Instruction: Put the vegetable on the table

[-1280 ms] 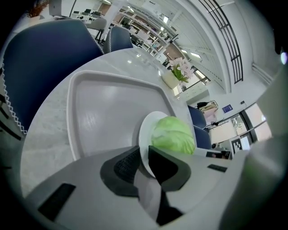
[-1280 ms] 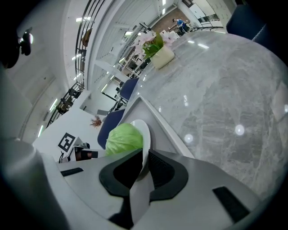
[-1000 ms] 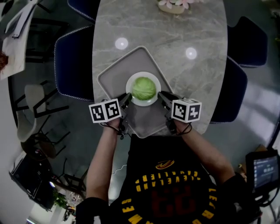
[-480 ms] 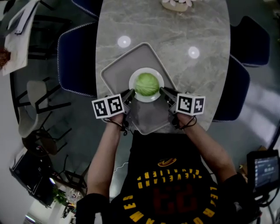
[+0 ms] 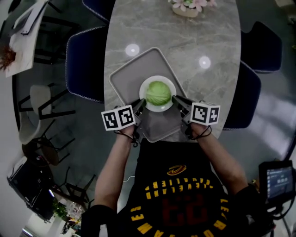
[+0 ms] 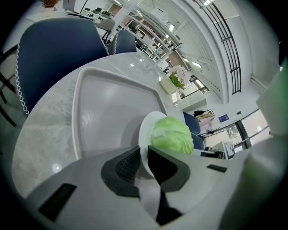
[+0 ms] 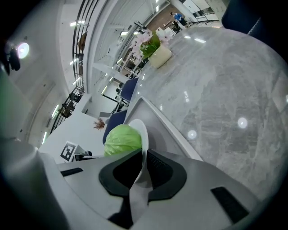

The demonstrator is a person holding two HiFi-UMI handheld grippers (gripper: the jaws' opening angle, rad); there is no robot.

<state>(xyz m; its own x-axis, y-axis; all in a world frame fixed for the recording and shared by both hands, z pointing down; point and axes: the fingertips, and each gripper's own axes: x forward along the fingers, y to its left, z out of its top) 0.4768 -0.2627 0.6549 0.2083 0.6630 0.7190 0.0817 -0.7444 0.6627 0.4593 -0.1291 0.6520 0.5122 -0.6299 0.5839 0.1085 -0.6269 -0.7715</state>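
A green cabbage (image 5: 158,93) sits on a white plate (image 5: 158,78), which stands on a grey tray (image 5: 132,76) near the front of the marble table (image 5: 185,37). My left gripper (image 5: 141,105) holds the plate's left rim and my right gripper (image 5: 175,99) its right rim. In the left gripper view the plate (image 6: 145,134) runs between the pads of the left gripper (image 6: 143,164), with the cabbage (image 6: 171,134) just beyond. In the right gripper view the right gripper (image 7: 143,166) has just been closing, with the plate (image 7: 140,130) pinched between its pads.
Blue chairs stand at the table's left (image 5: 85,65) and right (image 5: 245,92). A flower pot (image 5: 187,7) sits at the far end of the table. Bare marble lies beyond and to the right of the tray.
Both grippers have edged inward onto the plate's rim. Plate and cabbage sit at the same spot on the tray.
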